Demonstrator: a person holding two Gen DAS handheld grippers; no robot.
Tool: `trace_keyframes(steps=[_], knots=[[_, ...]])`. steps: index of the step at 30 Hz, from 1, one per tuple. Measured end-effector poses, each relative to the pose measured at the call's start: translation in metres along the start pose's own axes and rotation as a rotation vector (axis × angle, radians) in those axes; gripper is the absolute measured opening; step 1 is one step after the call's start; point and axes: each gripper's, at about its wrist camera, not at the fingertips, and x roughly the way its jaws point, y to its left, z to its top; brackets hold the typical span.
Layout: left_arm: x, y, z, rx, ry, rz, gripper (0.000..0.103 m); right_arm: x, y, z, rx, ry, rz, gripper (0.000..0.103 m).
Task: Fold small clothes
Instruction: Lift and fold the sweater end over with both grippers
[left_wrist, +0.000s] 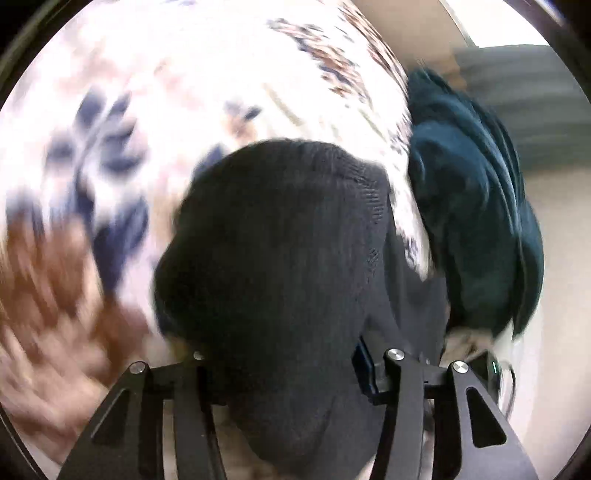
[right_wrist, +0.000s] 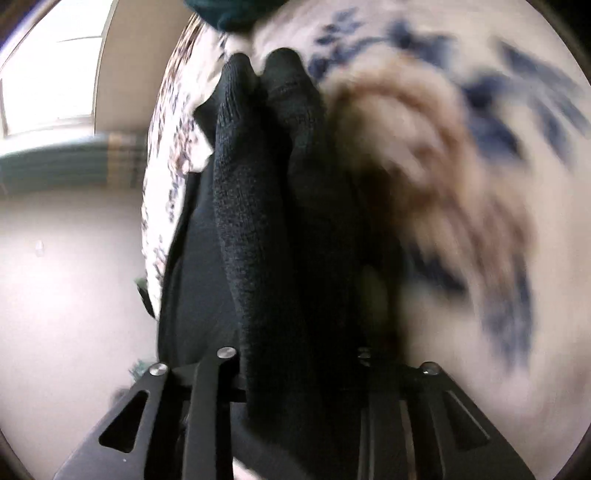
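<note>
A black knitted garment (left_wrist: 280, 251) fills the middle of the left wrist view and drapes over my left gripper (left_wrist: 291, 354), hiding its fingertips. It also shows in the right wrist view (right_wrist: 273, 221), hanging in two folds over my right gripper (right_wrist: 295, 362), whose fingertips are hidden too. Each gripper seems shut on the black cloth. A dark teal garment (left_wrist: 476, 206) lies to the right of it on the floral cloth (left_wrist: 155, 110), and its edge shows at the top of the right wrist view (right_wrist: 229, 11).
The surface is a white cloth with blue and brown flowers (right_wrist: 461, 147), blurred by motion. A pale floor (right_wrist: 66, 277), a striped teal piece (right_wrist: 55, 166) and a bright window (right_wrist: 51, 81) lie beyond its edge.
</note>
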Motion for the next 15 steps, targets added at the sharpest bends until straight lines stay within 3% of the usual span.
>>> trace_keyframes(steps=[2, 4, 6, 7, 9, 10, 12, 13, 14, 15], knots=[[0.006, -0.01, 0.022, 0.135, 0.127, -0.006, 0.048, -0.019, 0.0, -0.042, 0.028, -0.031, -0.021, 0.026], [0.023, -0.018, 0.024, 0.248, 0.243, 0.031, 0.052, -0.036, 0.001, -0.102, 0.081, -0.044, -0.042, 0.026], [0.03, -0.018, 0.024, 0.306, 0.297, 0.122, 0.054, -0.037, 0.0, -0.156, 0.17, -0.038, -0.044, 0.028], [0.029, -0.018, 0.022, 0.317, 0.304, 0.151, 0.054, -0.033, -0.003, -0.167, 0.202, -0.028, -0.043, 0.034], [0.014, -0.018, 0.011, 0.318, 0.26, 0.177, 0.054, -0.018, -0.012, -0.18, 0.251, 0.026, -0.093, 0.047], [-0.002, -0.022, 0.002, 0.327, 0.198, 0.219, 0.055, -0.018, -0.016, -0.182, 0.267, 0.038, -0.106, 0.052], [-0.032, -0.027, -0.013, 0.321, 0.076, 0.315, 0.067, -0.024, -0.027, -0.182, 0.291, 0.055, -0.091, 0.063], [-0.042, -0.026, -0.022, 0.308, 0.028, 0.358, 0.081, -0.031, -0.027, -0.18, 0.265, 0.061, -0.11, 0.066], [-0.053, -0.022, -0.035, 0.285, -0.02, 0.412, 0.089, -0.042, -0.026, -0.177, 0.224, 0.062, -0.133, 0.066], [-0.055, -0.013, -0.041, 0.254, -0.036, 0.443, 0.09, -0.053, -0.024, -0.174, 0.173, 0.062, -0.167, 0.068]])
